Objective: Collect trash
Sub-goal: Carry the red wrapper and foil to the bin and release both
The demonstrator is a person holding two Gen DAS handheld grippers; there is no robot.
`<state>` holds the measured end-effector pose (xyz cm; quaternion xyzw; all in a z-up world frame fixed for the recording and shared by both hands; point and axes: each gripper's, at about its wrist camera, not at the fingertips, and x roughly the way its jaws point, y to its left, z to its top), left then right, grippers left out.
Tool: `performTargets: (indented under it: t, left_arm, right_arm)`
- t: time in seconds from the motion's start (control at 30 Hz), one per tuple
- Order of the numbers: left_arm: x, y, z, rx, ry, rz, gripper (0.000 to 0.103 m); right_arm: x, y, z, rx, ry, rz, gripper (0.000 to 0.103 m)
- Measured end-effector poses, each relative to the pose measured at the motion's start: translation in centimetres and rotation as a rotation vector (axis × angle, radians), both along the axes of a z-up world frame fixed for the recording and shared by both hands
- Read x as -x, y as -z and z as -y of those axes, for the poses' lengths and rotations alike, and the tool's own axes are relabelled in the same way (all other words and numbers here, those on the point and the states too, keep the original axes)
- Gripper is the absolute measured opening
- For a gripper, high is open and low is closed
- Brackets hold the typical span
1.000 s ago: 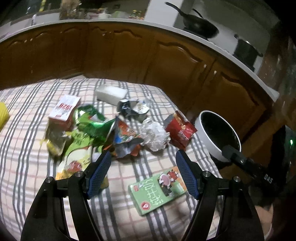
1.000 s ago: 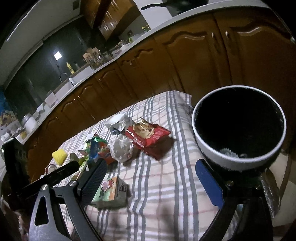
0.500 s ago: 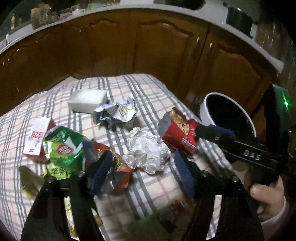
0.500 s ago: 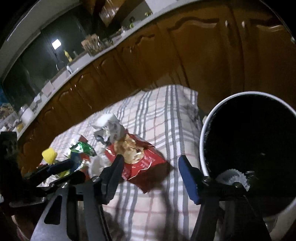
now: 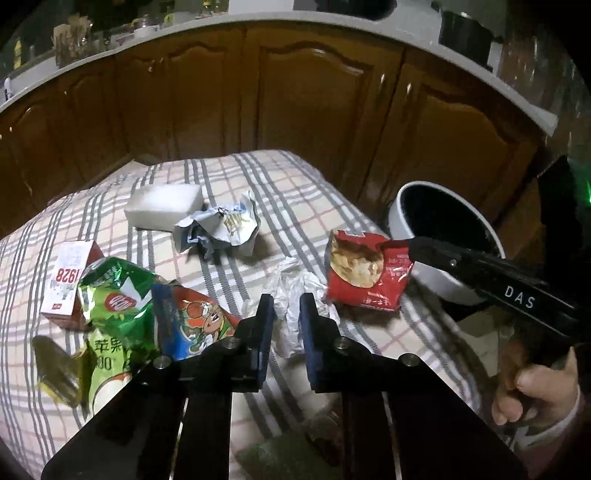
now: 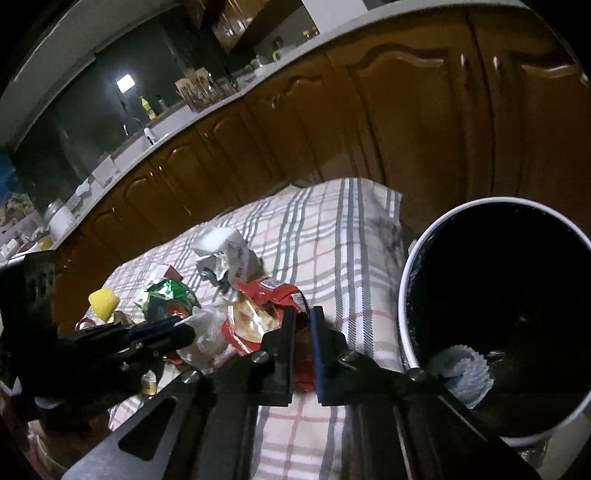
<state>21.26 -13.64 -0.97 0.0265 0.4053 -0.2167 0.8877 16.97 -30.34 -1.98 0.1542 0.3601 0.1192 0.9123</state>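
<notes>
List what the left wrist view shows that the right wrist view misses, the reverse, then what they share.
Left wrist only: the white box printed 1928 and a black pot on the counter.

Right wrist only: a white pleated paper cup inside the white round bin and a yellow block.

Both: the red snack bag clamped in the right gripper, the crumpled white paper ball between the left gripper jaws, and the plaid cloth.

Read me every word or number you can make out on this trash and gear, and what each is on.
"1928": red and white carton.
"DAS": right gripper arm.
"苹果": green snack bag, partly read; the rest is crumpled.
Red chip bag: print too small to read.
Crumpled silver wrapper: lettering blurred.
</notes>
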Motion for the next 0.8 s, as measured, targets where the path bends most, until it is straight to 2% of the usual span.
performTargets:
  t: [0.37,0.53,0.8]
  left_arm:
    - [2.9,-3.2,0.4,0.071,0.03,0.066,0.013]
    - [3.4,-3.7,1.3,0.104,0.048,0.053,0.013]
    - [4.3,-4.6,4.6,0.102,0.1,0.071,0.013]
  right_arm:
    - [4.0,-2.7,1.9,-0.006,0.067,0.077,0.005]
    - [6.1,-3.7,3.9,0.013,0.126,0.104,0.005]
    - [8.1,-4.3,7.3,0.023,0.213,0.118,0.005]
